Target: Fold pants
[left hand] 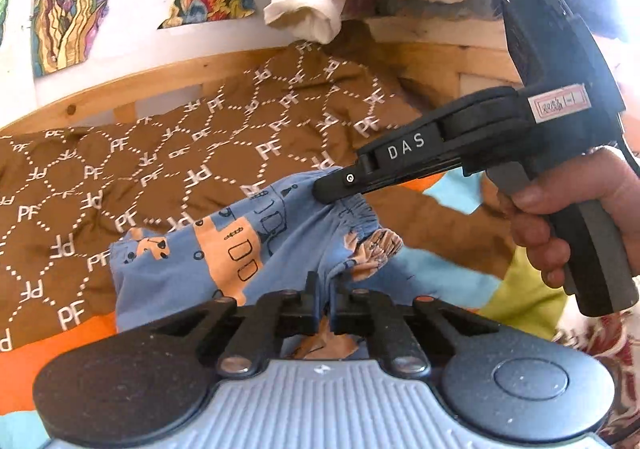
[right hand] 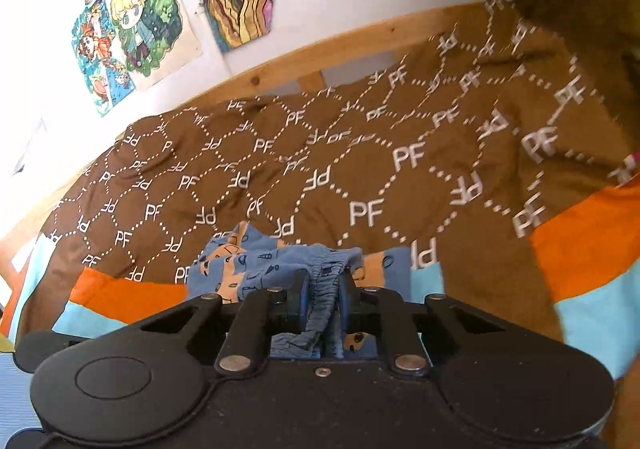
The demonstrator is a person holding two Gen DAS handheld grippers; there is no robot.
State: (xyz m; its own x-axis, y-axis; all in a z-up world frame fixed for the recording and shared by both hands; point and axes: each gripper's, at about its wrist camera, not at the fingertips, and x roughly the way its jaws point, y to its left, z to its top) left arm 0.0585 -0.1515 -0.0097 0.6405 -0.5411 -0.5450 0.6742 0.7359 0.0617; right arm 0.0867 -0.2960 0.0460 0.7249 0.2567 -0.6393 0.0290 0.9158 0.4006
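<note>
Small blue pants (left hand: 188,269) with orange prints lie bunched on the bed. In the left wrist view my left gripper (left hand: 325,301) is shut on a fold of the pants' cloth near the waist end. From the right, my right gripper (left hand: 322,191) reaches in, its tip pinching the gathered elastic waistband (left hand: 360,209). A person's hand (left hand: 560,217) holds its handle. The right wrist view has the right gripper (right hand: 323,289) shut on the ribbed waistband of the pants (right hand: 260,261), with blue cloth squeezed between its jaws.
A brown quilt (left hand: 160,153) with white "PF" marks covers the bed, with orange and light blue patches (right hand: 120,289) near me. Behind it runs a wooden bed rail (left hand: 120,89). Cream garments (left hand: 312,9) hang above, and drawings (right hand: 140,21) cover the wall.
</note>
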